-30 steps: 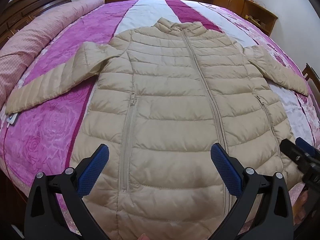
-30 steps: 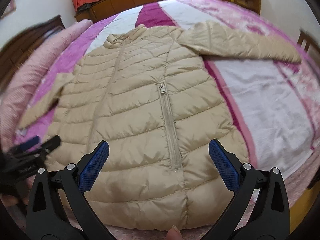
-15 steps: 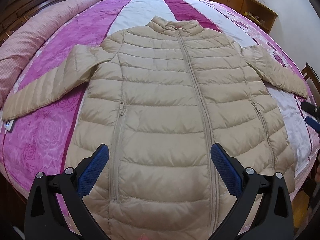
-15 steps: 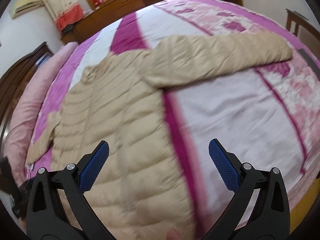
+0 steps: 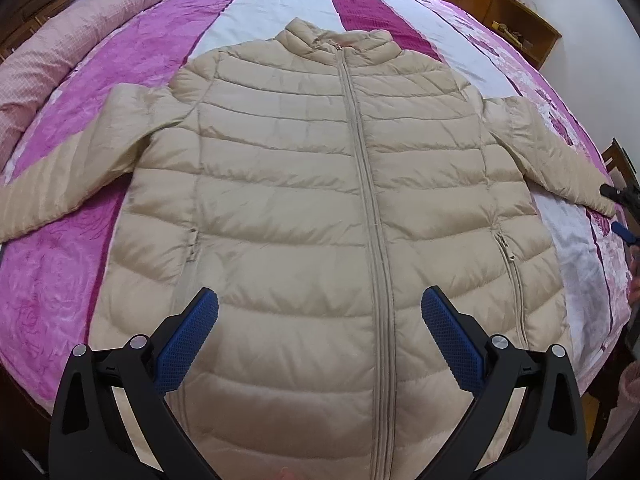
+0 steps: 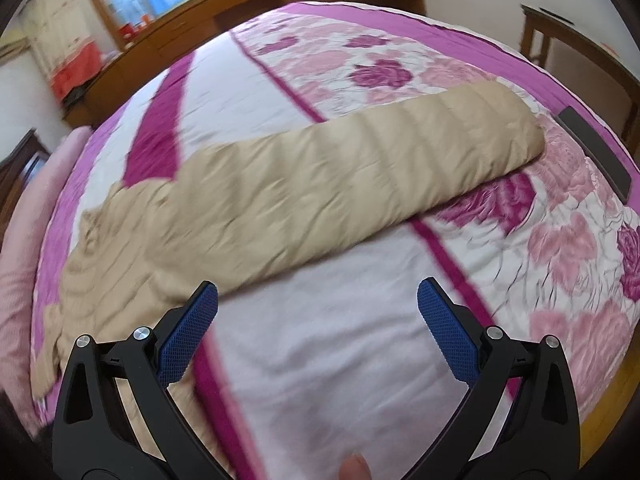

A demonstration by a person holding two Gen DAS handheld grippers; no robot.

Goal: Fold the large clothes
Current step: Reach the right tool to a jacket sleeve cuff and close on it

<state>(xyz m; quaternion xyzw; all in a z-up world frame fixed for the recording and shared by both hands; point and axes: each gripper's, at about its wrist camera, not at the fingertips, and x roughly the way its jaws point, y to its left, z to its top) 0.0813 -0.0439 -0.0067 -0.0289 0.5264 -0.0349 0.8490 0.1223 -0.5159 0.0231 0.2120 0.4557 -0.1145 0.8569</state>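
Observation:
A beige quilted puffer jacket lies flat and zipped on the bed, collar at the far end, both sleeves spread out sideways. My left gripper hovers open above the jacket's lower hem, nothing between its blue pads. In the right wrist view the jacket's right sleeve stretches across the middle, its cuff pointing right. My right gripper stands open over the white stripe of the cover just in front of that sleeve, holding nothing. In the left wrist view the right gripper's tips show at the right edge beside the cuff.
The bed carries a pink, purple and white floral cover. A rolled pink quilt lies along the left side. Wooden cabinets line the far wall. A dark flat object rests by the bed's right edge, with a wooden chair beyond.
The right gripper has swung to the right, off the jacket's body toward the right sleeve. The left gripper has shifted so that the jacket sits more centred and closer. Both stay open.

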